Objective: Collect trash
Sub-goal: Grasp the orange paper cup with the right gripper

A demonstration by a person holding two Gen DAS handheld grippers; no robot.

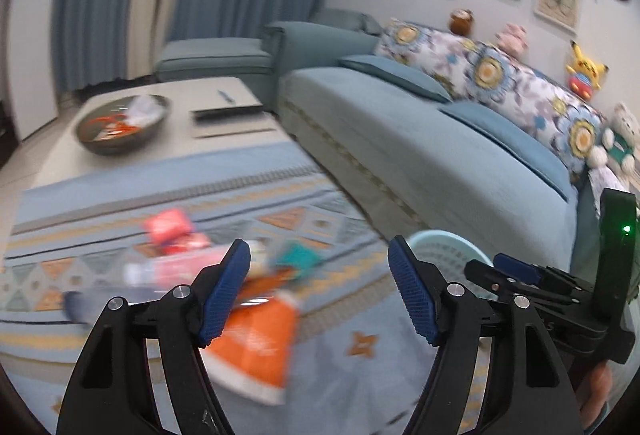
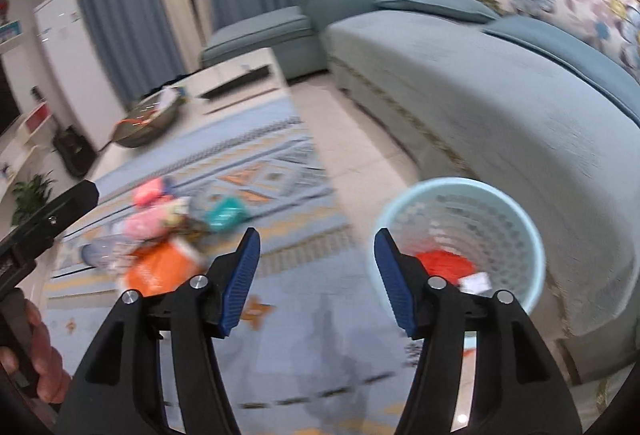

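Left tool (image 1: 320,287): jaws wide apart, nothing between them, above the trash pile on the rug.
Right tool (image 2: 318,283): jaws also wide apart and empty, between the pile and the bin.
Trash (image 2: 180,235): a loose heap on the rug (image 2: 280,315), with an orange packet (image 1: 256,347) nearest, pink wrappers (image 1: 168,227) behind, a teal piece (image 2: 228,213) at the far edge; blur hides finer detail.
Bin (image 2: 524,235): pale blue mesh, upright beside the sofa (image 2: 500,107), already holding red scraps and a white bit.
Risk, overlap: pieces lie on one another, so closing on the orange packet may drag or scatter its neighbours.
Risk, thin film: flat wrappers on soft pile may slip from the pads, or the pads may pinch rug instead.
Risk, bin: it looks light; a knock from the right tool could tip it and spill what is inside.
Risk, tools: both work near each other, so they could collide over the heap.
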